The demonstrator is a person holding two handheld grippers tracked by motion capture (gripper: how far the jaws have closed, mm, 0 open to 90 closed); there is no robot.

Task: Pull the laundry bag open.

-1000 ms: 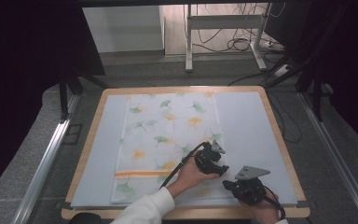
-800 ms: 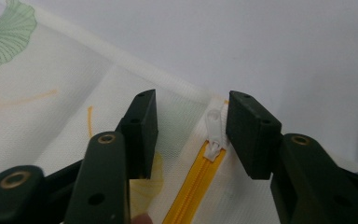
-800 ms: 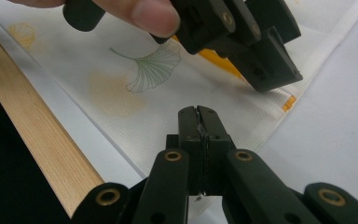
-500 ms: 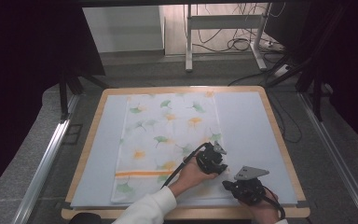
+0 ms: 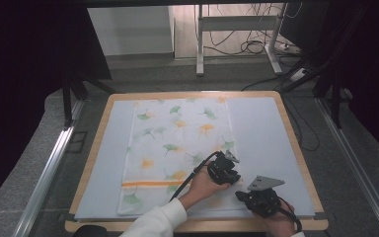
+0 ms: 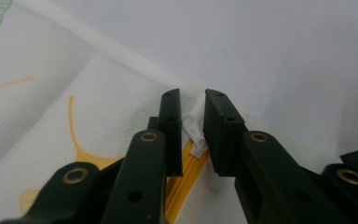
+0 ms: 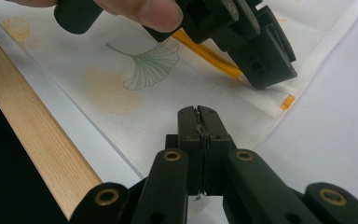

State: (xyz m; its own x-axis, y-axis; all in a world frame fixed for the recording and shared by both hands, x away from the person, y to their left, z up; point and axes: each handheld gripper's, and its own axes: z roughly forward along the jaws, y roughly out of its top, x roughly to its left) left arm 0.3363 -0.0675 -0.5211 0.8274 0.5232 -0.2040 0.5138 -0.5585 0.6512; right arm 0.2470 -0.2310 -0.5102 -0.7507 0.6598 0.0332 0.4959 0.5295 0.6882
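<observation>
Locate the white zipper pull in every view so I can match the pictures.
High view: hidden under the left gripper at the pillowcase's right edge, too small to make out.
Left gripper view: the zipper pull sits centre frame between the jaws, which have just been closing around it.
Right gripper view: behind the left gripper, upper right; the pull itself is covered.
Shared landmark: the orange zipper, running along the cloth to the left gripper.
</observation>
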